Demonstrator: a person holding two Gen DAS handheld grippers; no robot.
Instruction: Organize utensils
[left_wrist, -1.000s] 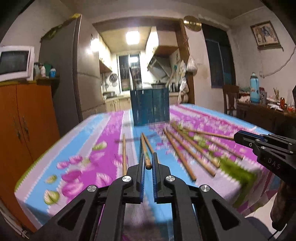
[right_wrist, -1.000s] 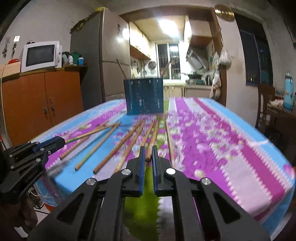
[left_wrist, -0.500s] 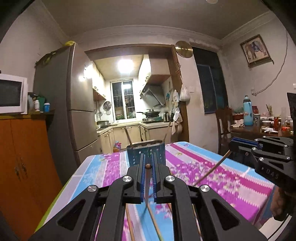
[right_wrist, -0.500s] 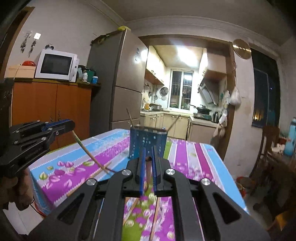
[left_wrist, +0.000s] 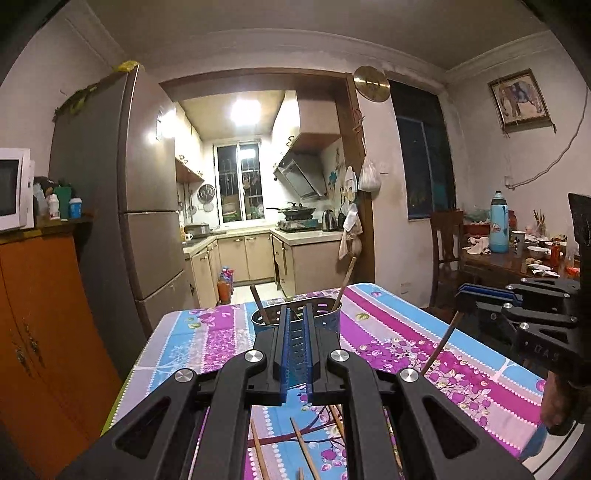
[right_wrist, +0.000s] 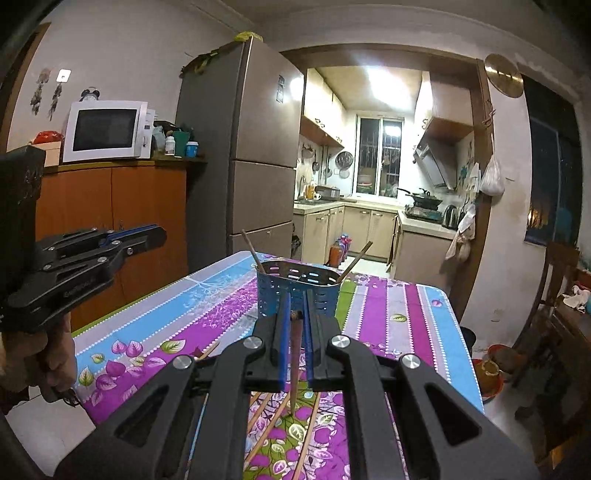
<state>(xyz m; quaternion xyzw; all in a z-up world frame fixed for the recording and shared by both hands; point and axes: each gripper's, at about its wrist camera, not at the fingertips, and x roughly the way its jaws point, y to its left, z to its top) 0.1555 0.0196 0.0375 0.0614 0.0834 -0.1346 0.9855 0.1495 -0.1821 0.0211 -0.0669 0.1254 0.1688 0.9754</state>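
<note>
Wooden chopstick (right_wrist: 294, 363) clamped in each claw; line both tips over the blue holder (right_wrist: 297, 291) near the worktop's far edge before lowering.

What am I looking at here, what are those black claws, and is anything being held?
There is no robot. A person holds a hand-held gripper in each hand, each with a wide-angle camera looking along its two fingers. One picture looks out from the left hand-held gripper, the other from the right hand-held gripper. Each view also catches the other gripper at its edge. Ahead is a flowered tablecloth with a blue utensil holder on it. There are two chopsticks standing in the holder and loose chopsticks lying nearer. The right one is shut on a chopstick that hangs down. The left is shut too, and I cannot make out anything in it.
</note>
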